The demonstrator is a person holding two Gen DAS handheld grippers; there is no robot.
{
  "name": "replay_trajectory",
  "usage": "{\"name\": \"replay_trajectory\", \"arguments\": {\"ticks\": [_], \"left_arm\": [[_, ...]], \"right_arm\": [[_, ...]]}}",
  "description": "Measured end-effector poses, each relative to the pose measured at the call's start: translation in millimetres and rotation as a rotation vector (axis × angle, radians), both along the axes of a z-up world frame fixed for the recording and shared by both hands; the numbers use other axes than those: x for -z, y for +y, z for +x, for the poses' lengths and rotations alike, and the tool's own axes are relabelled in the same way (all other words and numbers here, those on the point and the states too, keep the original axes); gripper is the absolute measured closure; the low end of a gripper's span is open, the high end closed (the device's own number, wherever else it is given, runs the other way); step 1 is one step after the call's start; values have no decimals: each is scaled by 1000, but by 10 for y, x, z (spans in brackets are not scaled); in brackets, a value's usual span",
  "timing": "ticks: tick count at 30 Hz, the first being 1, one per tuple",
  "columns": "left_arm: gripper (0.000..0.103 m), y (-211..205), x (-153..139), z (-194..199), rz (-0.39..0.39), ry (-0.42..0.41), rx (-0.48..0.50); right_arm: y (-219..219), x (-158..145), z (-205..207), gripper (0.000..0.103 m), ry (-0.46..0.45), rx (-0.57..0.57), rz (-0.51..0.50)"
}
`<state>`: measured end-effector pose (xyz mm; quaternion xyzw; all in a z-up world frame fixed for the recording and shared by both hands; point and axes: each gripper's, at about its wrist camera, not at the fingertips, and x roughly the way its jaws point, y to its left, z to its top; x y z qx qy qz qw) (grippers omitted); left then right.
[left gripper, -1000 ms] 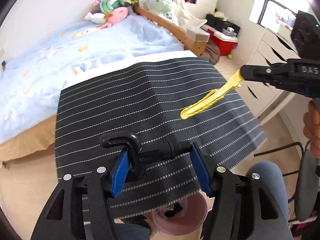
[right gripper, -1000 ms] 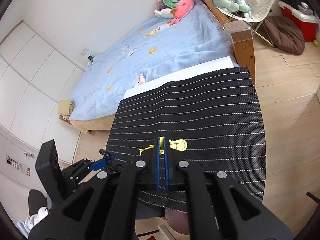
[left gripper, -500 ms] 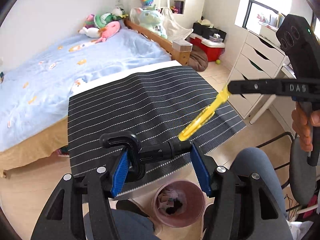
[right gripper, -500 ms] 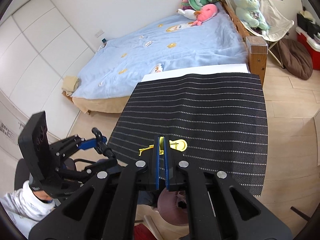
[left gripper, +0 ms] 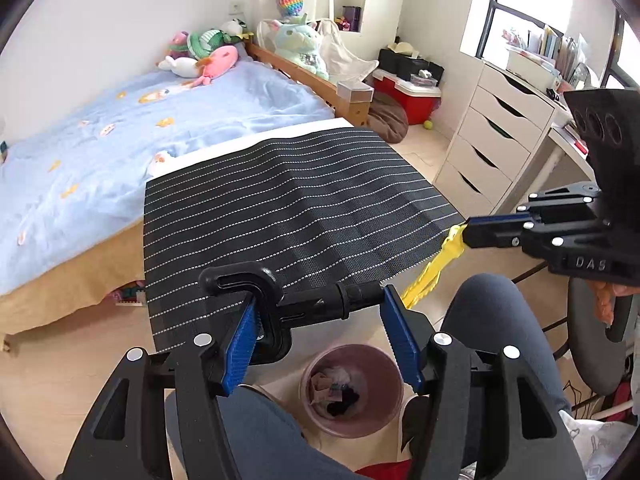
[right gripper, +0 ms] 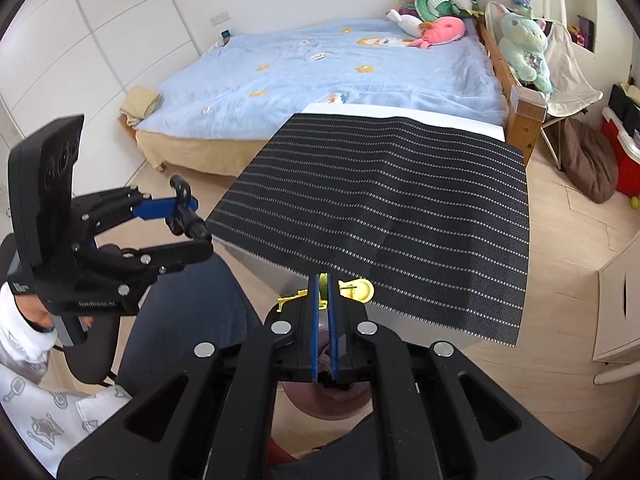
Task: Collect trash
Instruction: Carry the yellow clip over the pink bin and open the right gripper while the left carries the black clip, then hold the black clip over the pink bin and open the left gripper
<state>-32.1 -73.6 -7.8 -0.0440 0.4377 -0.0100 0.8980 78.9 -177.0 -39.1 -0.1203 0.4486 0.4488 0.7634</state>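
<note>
Meanwhile, the left claw (left gripper: 320, 344) is gripping a black hooked part (left gripper: 276, 304) above the pink trash bin (left gripper: 352, 388), while the right claw (right gripper: 324, 300) is pinching a yellow plastic piece (left gripper: 434, 270) beside the striped counter (left gripper: 304, 208).

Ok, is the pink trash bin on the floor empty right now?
No, the left wrist view looks down into the pink trash bin and shows crumpled scraps and dark bits already lying inside it.
</note>
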Motion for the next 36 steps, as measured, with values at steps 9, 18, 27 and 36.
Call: {"name": "replay_trajectory", "arguments": {"ticks": [9,18,27,36], "left_arm": [[45,1,1,-152,-19,-11,-1],[45,9,3,-188,-19,-12,-7],[45,-33,43,-195,-25,4,19],[45,-107,45,-201,-30,2,53]], "right_arm": [[50,235,-227,100,26,-45,-53],[45,350,-223,21,56,-31,-56],[-29,288,-157,8,72,30,-24],[-169,144,-144,6,59,84,14]]}}
